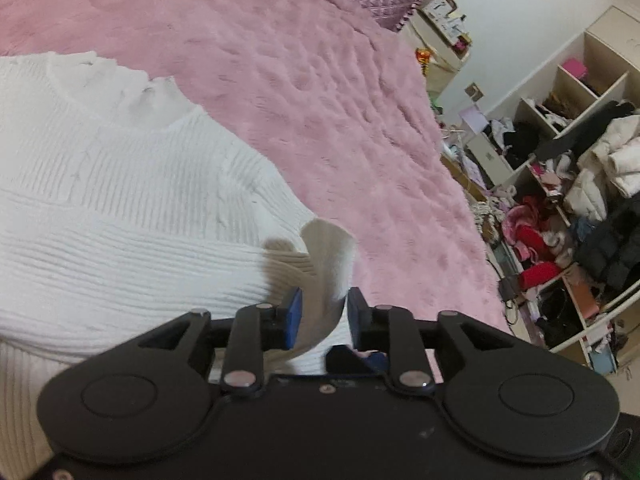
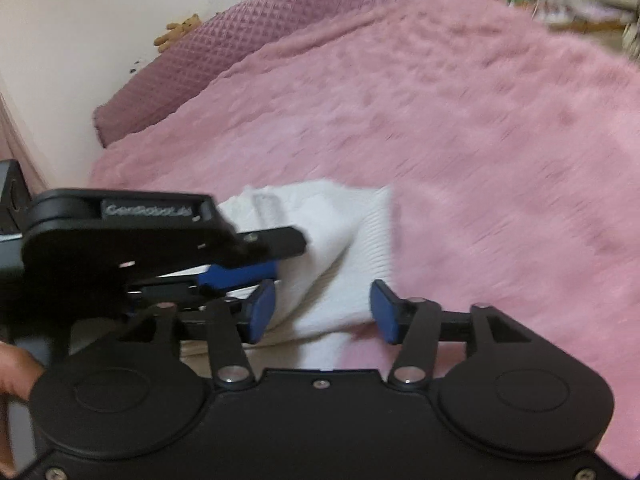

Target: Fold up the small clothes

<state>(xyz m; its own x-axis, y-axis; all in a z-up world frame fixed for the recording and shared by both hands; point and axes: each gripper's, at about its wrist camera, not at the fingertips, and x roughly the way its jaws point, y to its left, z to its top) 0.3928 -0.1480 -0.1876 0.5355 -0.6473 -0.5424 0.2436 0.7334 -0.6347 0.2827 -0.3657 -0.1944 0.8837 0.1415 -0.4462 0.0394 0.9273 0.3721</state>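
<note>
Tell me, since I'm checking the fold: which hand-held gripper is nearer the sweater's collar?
Left. The left hand-held gripper straddles a sleeve below the collar; the right hand-held gripper is at the sweater's folded corner, collar unseen.

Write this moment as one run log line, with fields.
stage: sleeve fold | left tool: open, sleeve cuff between pads | right tool: open over white sweater | surface: pink blanket

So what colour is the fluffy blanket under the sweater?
Pink; the blanket shows best in the left wrist view.

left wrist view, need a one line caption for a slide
Left hand-held gripper, jaws parted around a white ribbed sweater's cuff, above a pink fluffy blanket.
</note>
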